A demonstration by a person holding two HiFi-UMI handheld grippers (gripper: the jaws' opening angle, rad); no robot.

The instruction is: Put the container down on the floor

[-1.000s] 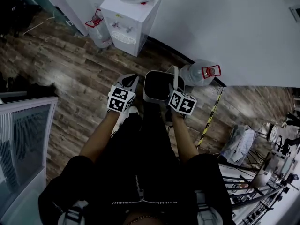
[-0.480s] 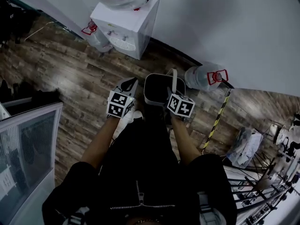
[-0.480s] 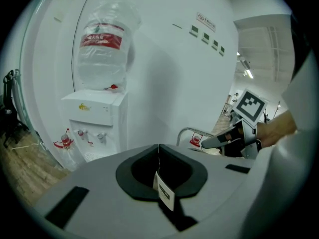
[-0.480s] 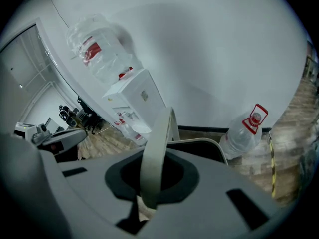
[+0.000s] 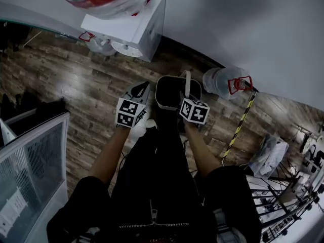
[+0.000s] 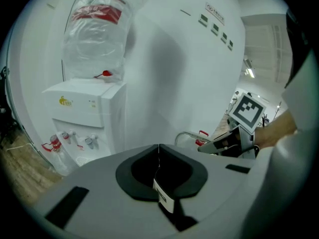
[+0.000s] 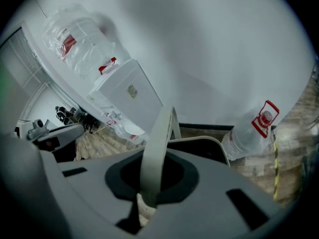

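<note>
Looking steeply down past a person's dark clothing, the wooden floor (image 5: 76,85) fills the middle of the frame, with a white wall (image 5: 243,24) across the top. A water dispenser (image 5: 136,32) stands upper left, and a large water bottle (image 5: 225,82) lies right of centre. Between them hangs the container (image 5: 174,92), a pale bin seemingly not yet set down. The right gripper (image 5: 187,96) pinches its upright handle (image 7: 157,148), so the bin dangles from that loop. The left gripper (image 6: 158,168), just left of the bin, is pressed together on nothing, probably spare.
</note>
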